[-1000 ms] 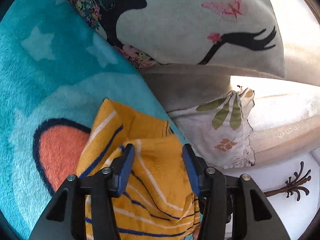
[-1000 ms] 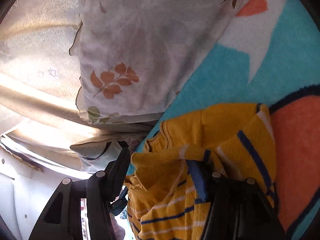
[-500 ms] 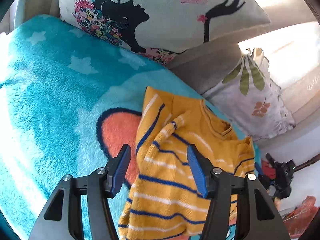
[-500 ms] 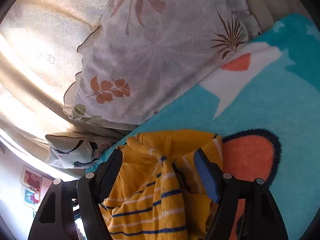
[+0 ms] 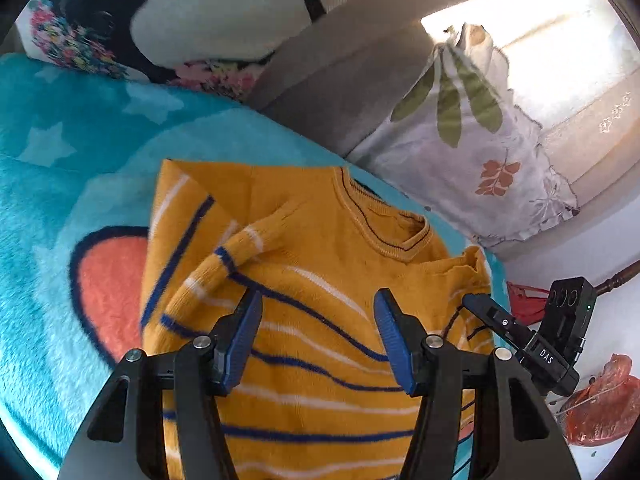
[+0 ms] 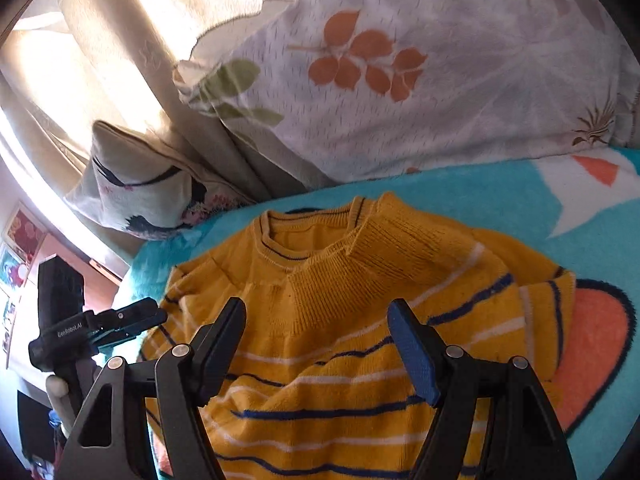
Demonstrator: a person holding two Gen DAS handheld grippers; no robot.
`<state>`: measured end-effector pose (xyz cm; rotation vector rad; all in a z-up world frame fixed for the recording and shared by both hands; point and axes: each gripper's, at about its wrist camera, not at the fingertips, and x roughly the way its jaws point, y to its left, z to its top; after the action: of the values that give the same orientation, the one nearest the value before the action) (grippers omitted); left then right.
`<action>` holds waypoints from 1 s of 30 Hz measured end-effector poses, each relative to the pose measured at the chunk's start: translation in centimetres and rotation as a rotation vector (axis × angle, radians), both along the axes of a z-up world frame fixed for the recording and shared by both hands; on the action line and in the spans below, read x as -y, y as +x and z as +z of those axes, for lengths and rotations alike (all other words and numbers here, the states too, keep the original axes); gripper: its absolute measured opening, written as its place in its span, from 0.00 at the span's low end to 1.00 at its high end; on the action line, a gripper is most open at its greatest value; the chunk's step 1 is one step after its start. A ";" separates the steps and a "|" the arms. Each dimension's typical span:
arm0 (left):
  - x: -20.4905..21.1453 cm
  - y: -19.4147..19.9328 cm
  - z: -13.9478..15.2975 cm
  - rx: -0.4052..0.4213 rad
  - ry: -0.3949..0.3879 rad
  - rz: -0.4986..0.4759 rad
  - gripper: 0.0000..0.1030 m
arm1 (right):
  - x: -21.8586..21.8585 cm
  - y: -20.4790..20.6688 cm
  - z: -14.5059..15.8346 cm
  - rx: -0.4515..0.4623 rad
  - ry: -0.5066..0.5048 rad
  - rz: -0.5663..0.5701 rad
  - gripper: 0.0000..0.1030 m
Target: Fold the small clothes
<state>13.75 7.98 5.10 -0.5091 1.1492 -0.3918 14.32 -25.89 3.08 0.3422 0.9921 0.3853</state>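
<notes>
Right now both tongs hover spread apart, pinching nothing. Ahead of and beneath the left gripper lies the yellow striped sweater on the turquoise fleece blanket, one sleeve folded across its chest. The right gripper hangs over the same sweater, collar beyond its fingertips. Leaf-print pillow lies farther ahead, silhouette-print pillow beyond the left tongs.

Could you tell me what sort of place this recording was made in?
Most likely a bedroom or living room at home: a yellow striped sweater lies on a fluffy turquoise blanket, printed cushions lean behind it, and a sunlit curtain hangs beside them.
</notes>
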 end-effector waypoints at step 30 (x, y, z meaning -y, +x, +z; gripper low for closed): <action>-10.0 -8.7 1.0 0.033 0.012 0.183 0.55 | 8.3 -4.0 2.3 0.042 -0.039 -0.228 0.75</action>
<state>5.08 18.00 6.10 -0.5900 1.0624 -0.2337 10.28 -34.20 5.36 0.4056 0.9069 0.1658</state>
